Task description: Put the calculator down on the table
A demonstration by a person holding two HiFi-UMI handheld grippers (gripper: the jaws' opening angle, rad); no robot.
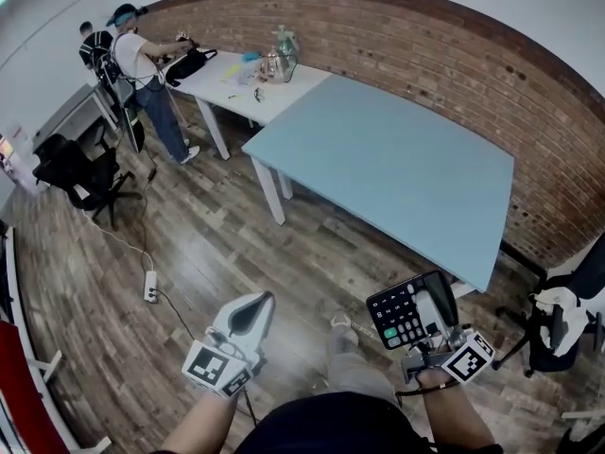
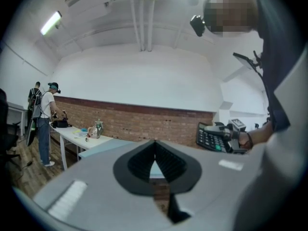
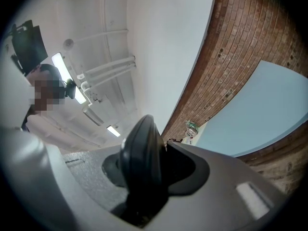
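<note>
Right gripper (image 1: 427, 312) pinches the calculator (image 1: 397, 316) by one edge, short of the blue table's (image 1: 397, 159) near corner. My left gripper (image 1: 248, 315) is pressed together, empty. Released here, the calculator would likely hit the floor (image 1: 208, 253).

Far left: long white surface (image 1: 216, 85) strewn with small clutter (black bag (image 1: 189, 64) at one end), person in white shirt (image 1: 140, 57) beside it. Nearer, black office chair (image 1: 80, 173); white power strip (image 1: 150, 287) on wooden plank floor (image 1: 208, 244).
</note>
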